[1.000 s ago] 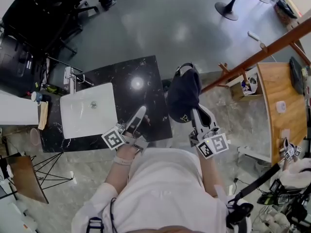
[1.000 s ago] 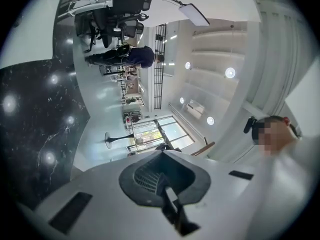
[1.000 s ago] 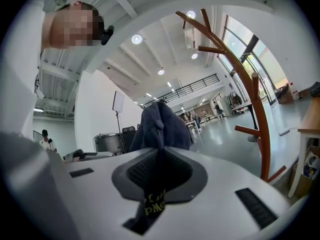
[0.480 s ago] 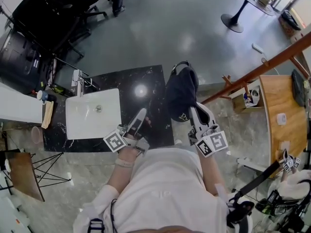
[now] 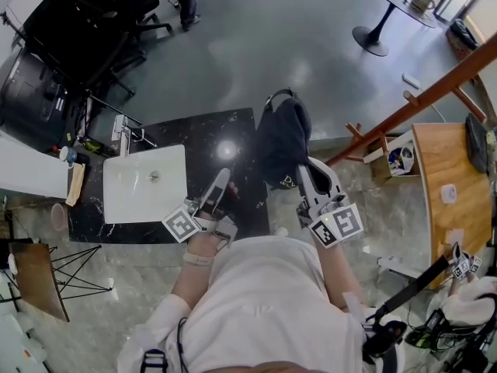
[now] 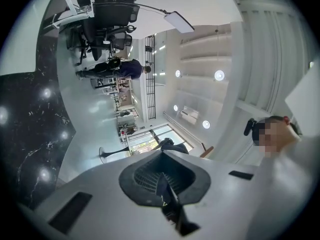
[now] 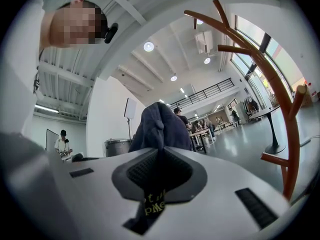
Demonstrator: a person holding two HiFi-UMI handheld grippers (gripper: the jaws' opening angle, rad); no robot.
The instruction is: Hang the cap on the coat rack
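Note:
A dark navy cap (image 5: 281, 138) hangs upward from my right gripper (image 5: 304, 176), which is shut on its brim. In the right gripper view the cap (image 7: 159, 126) rises above the closed jaws of the right gripper (image 7: 157, 179), with yellow print between the pads. The brown wooden coat rack (image 5: 419, 99) slants across the head view's right side, its pegs to the right of the cap and apart from it. That rack (image 7: 280, 104) stands at the right in the right gripper view. My left gripper (image 5: 220, 186) is shut and holds nothing, hovering over the black counter; its jaws (image 6: 162, 184) meet.
A black marble counter (image 5: 233, 130) with a white sink (image 5: 144, 183) and faucet (image 5: 124, 130) lies below the left gripper. Office chairs (image 5: 78, 29) stand at the far left. A wooden desk (image 5: 450, 185) sits beyond the rack, a round table (image 5: 380, 14) further off.
The right gripper has carried the cap a little to the left and further from me. The left gripper has hardly moved.

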